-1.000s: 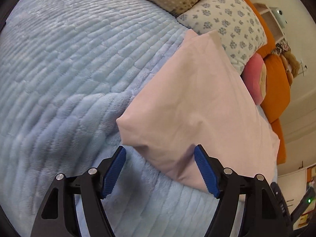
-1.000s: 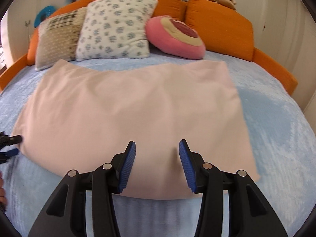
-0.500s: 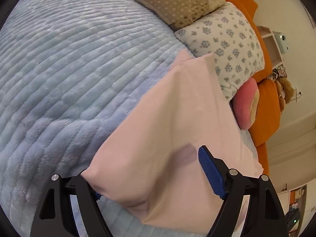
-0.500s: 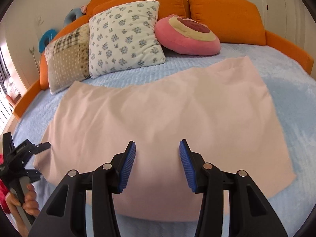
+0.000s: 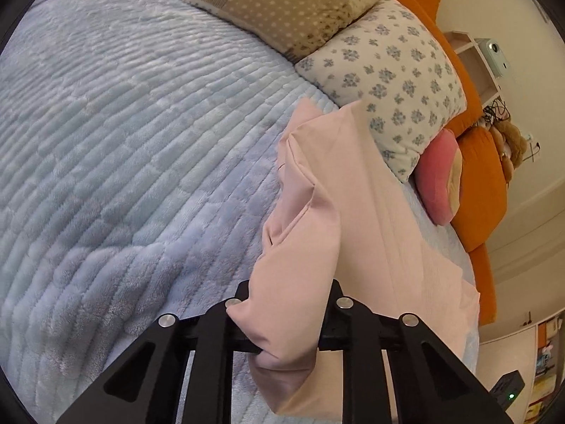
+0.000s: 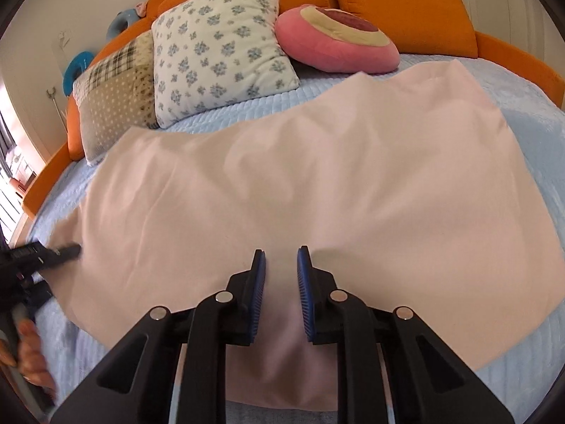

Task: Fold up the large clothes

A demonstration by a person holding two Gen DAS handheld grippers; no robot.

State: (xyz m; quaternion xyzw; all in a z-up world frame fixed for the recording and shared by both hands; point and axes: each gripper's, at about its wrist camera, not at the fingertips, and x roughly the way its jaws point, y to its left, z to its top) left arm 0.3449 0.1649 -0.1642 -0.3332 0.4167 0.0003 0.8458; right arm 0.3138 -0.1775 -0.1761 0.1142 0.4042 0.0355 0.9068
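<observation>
The pink cloth (image 6: 317,183) is spread across the pale blue blanket (image 5: 123,141) of the bed, its far edge lying just short of the floral pillow (image 6: 219,53) and the round pink cushion (image 6: 335,39). At its left end a corner has been gathered and is seen bunched between the jaws of the left gripper (image 5: 286,318), which are closing on it; the fabric is draped over both fingers and is pulled up off the blanket into a taut ridge, so the pinch is judged to be taken. The right gripper (image 6: 280,282) is set at the near edge, towards the middle of that edge, and its jaws are closing too, with a fold of cloth rising between the blue pads (image 6: 259,282); a narrow gap is visible, so the pads are not yet judged to be pressed home. For the step to be done well, the right pinch should be completed before any lift is made, and only one thickness of edge should be taken, not the blanket beneath. Both grips should then be raised together and kept level, so that the near edge is carried as a straight line over to the far edge. Tension between the two grippers should be held lightly, since a hard pull could drag the cloth out of the narrower right pinch. The slight creases across the middle are best smoothed as the edges are matched.
</observation>
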